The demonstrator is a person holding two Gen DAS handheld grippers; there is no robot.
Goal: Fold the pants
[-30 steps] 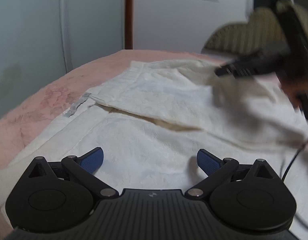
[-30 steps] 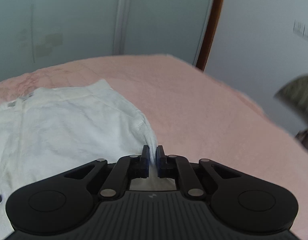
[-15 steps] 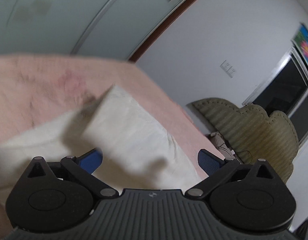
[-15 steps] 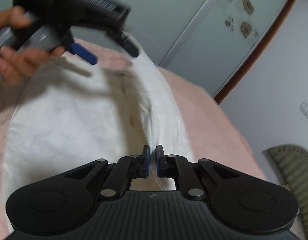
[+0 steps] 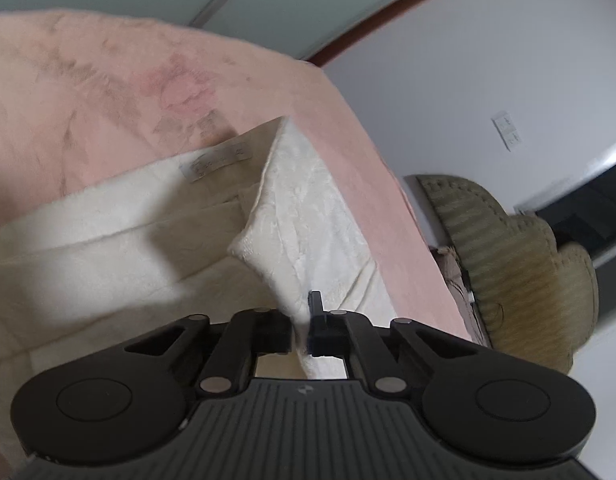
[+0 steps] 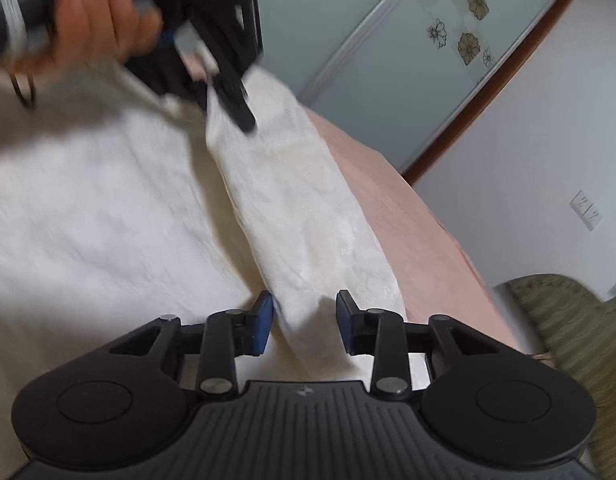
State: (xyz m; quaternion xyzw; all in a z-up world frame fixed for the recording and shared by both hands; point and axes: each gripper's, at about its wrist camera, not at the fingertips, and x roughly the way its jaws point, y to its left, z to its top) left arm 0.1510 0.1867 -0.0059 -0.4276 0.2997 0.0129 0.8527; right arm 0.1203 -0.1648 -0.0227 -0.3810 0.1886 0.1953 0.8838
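Observation:
Cream white pants (image 5: 304,208) lie spread on a pink bed cover (image 5: 108,80), a grey label (image 5: 216,160) showing at the waistband. My left gripper (image 5: 302,330) is shut on a raised fold of the pants. The right wrist view shows the same left gripper (image 6: 232,104) at top left, blurred, held by a hand (image 6: 100,20) and pinching the pants (image 6: 300,208) edge. My right gripper (image 6: 304,320) is opening. Its blue pads (image 6: 264,320) stand apart, and the fold lies loose between them without being pressed.
The pink bed cover (image 6: 420,232) ends in an edge at the right. Beyond it stands an olive green padded chair (image 5: 520,264), (image 6: 580,320). Behind the bed is a frosted sliding door (image 6: 428,40) with flower prints, and a white wall.
My left gripper, open before, has closed on a fold of the pants and lifted it. My right gripper, shut on the pants' edge before, has parted its pads.

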